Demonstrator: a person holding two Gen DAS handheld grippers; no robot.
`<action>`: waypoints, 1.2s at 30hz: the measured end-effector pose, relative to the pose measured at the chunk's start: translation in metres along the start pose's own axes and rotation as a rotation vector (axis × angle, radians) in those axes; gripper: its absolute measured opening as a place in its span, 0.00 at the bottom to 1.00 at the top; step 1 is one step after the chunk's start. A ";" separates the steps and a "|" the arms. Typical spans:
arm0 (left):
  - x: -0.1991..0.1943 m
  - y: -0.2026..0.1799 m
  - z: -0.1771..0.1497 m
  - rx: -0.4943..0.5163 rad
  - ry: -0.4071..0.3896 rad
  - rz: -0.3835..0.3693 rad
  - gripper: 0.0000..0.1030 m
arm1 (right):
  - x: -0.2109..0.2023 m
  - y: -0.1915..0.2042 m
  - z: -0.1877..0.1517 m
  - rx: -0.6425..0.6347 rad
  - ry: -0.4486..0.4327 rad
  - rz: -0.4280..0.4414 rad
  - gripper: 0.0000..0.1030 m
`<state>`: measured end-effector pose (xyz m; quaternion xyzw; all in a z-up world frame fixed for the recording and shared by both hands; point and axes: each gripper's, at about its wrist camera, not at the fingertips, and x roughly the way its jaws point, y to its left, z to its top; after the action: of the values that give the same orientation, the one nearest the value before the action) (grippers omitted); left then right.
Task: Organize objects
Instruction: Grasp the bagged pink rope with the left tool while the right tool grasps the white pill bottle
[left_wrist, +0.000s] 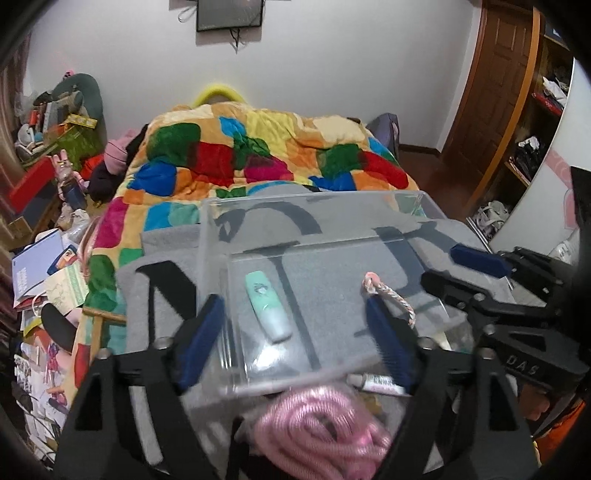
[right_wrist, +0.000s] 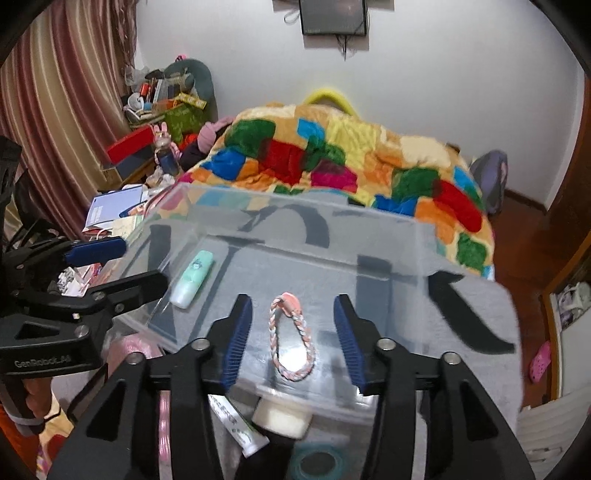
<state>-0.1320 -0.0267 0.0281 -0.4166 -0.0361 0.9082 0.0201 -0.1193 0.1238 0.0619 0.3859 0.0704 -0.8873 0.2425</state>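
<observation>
A clear plastic box (left_wrist: 221, 229) (right_wrist: 421, 236) stands on a grey printed cloth on the bed. Inside it lie a mint-green tube (left_wrist: 267, 306) (right_wrist: 192, 280) and a pink-and-white braided loop (left_wrist: 391, 295) (right_wrist: 291, 339). My left gripper (left_wrist: 291, 332) is open above the box's near rim. My right gripper (right_wrist: 293, 343) is open, its pads either side of the braided loop and apart from it. In front of the box lie a coiled pink cord (left_wrist: 325, 432), a small labelled tube (left_wrist: 376, 382) (right_wrist: 236, 424), a white jar (right_wrist: 282, 415) and a teal tape roll (right_wrist: 317, 461).
A patchwork blanket (left_wrist: 258, 155) (right_wrist: 332, 158) covers the bed behind the box. Cluttered papers and boxes (left_wrist: 40, 273) lie on the left. A wooden door (left_wrist: 495, 92) and shelves (left_wrist: 539, 122) stand on the right. Each gripper shows in the other's view (left_wrist: 480, 273) (right_wrist: 92, 269).
</observation>
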 end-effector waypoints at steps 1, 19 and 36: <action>-0.005 0.000 -0.004 -0.011 -0.010 0.003 0.92 | -0.007 -0.001 -0.002 -0.002 -0.014 -0.003 0.50; 0.003 -0.019 -0.096 -0.004 0.093 0.073 0.96 | -0.045 -0.018 -0.111 0.052 0.051 -0.009 0.67; 0.011 -0.008 -0.122 -0.009 0.151 0.014 0.99 | -0.027 -0.024 -0.131 0.051 0.085 0.041 0.49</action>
<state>-0.0467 -0.0117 -0.0586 -0.4841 -0.0354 0.8742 0.0144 -0.0303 0.1958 -0.0112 0.4309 0.0502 -0.8664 0.2473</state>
